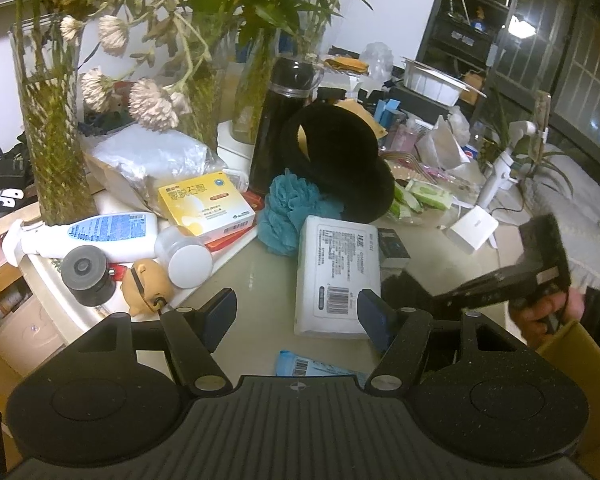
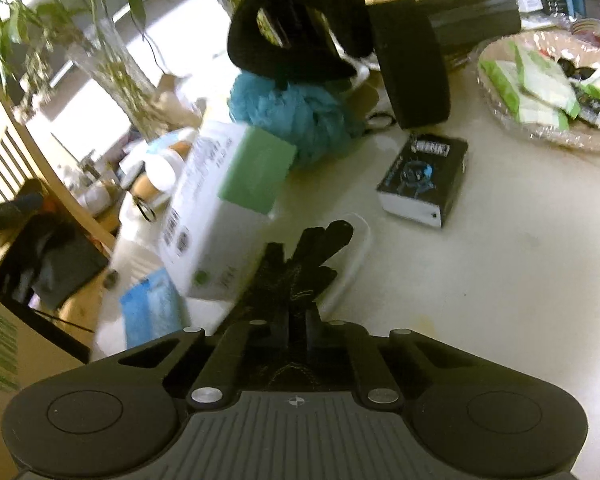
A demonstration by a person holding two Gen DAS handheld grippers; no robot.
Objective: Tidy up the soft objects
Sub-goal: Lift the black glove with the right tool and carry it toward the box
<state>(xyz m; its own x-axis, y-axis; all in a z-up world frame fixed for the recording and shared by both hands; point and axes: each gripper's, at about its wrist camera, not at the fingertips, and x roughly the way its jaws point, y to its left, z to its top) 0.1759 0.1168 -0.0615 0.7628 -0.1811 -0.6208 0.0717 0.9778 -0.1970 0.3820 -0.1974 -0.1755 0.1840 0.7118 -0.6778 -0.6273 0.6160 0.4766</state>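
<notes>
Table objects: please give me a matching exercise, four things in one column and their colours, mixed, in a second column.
Things:
1. bath sponge
2. earmuffs
3. medicine box
4. glove in the right hand-held gripper

Colours:
A. yellow and white
B. black, knitted
C. teal blue
D. black, fluffy

Pairs: 1-C, 2-D, 3-A, 4-B

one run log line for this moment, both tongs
left tongs: open, empty, over table | right tongs: shut on black glove | blue bath pouf, black earmuffs: untouched on table
</notes>
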